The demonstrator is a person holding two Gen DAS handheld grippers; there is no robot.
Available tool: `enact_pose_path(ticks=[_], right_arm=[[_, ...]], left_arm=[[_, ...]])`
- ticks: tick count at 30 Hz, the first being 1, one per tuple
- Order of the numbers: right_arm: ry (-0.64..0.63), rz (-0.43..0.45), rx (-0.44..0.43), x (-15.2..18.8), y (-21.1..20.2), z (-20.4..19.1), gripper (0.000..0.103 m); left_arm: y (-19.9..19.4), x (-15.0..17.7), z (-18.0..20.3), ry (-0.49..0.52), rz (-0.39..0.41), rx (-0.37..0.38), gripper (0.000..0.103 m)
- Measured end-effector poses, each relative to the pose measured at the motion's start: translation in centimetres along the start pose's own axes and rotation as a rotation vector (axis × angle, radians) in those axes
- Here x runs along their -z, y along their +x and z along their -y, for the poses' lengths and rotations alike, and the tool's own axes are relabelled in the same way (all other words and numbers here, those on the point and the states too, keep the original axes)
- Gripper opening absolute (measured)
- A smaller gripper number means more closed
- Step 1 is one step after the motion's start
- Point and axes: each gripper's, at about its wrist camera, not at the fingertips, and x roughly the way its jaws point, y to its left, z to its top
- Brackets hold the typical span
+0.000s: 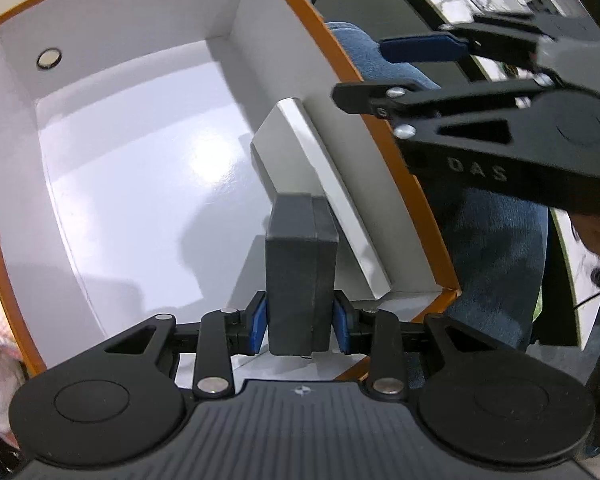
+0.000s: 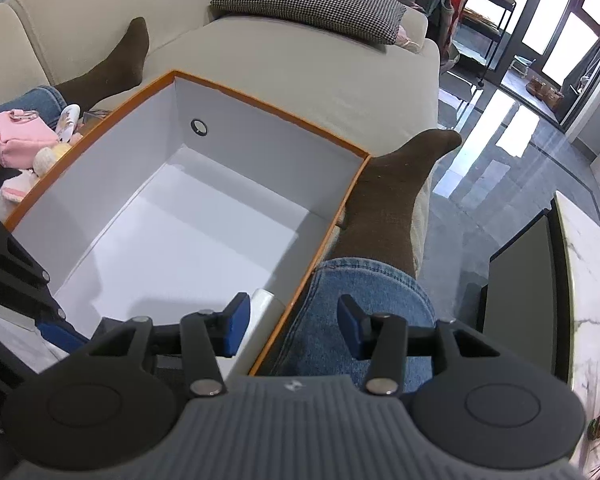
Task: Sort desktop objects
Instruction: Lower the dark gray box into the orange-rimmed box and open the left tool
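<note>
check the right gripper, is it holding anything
No, the right gripper is open, its blue pads apart over the box edge with nothing between them.

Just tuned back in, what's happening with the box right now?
The left gripper is clamped on a dark grey block, holding it inside the orange-edged box next to a flat white case leaning on the box's wall. The right gripper is open and empty, above the box's edge and the person's jeans.

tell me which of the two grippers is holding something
The left gripper: its blue pads clamp a dark grey box. The right gripper is open and empty.
</note>
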Motion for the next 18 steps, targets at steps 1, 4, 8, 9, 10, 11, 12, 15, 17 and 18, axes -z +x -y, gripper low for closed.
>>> enact_pose_path(ticks=[1, 4, 8, 9, 10, 11, 12, 15, 17, 18], right_arm=[[0.002, 0.001, 0.001, 0.1, -0.1, 0.1, 0.051], [0.01, 0.004, 0.004, 0.3, -0.2, 0.2, 0.051], [0.019, 0.005, 0.012, 0.5, -0.3, 0.5, 0.052], [0.022, 0.005, 0.014, 0.6, -0.3, 0.5, 0.053], [0.024, 0.005, 0.014, 0.6, -0.3, 0.6, 0.054], [0.026, 0.007, 0.014, 0.6, -0.3, 0.6, 0.055], [0.027, 0.006, 0.014, 0.7, -0.3, 0.7, 0.055], [0.027, -0.002, 0.014, 0.8, -0.1, 0.8, 0.055], [0.026, -0.006, 0.018, 0.9, 0.0, 0.8, 0.055], [0.026, -0.006, 0.017, 0.9, 0.0, 0.9, 0.055]], left_arm=[[0.1, -0.2, -0.1, -0.012, -0.004, 0.0, 0.038], [0.7, -1.2, 0.4, -0.036, -0.019, -0.002, 0.039], [1.4, -1.6, 0.1, -0.069, -0.039, 0.033, 0.041], [1.5, -1.6, 0.0, -0.079, -0.041, 0.053, 0.041], [1.7, -1.8, -0.1, -0.093, -0.045, 0.074, 0.041], [1.8, -1.9, -0.2, -0.102, -0.047, 0.094, 0.04], [1.9, -2.0, -0.3, -0.112, -0.047, 0.119, 0.036], [2.4, -2.2, -0.8, -0.144, -0.043, 0.159, 0.033], [2.5, -2.4, -1.3, -0.16, -0.041, 0.176, 0.033], [2.6, -2.4, -1.7, -0.174, -0.04, 0.19, 0.033]])
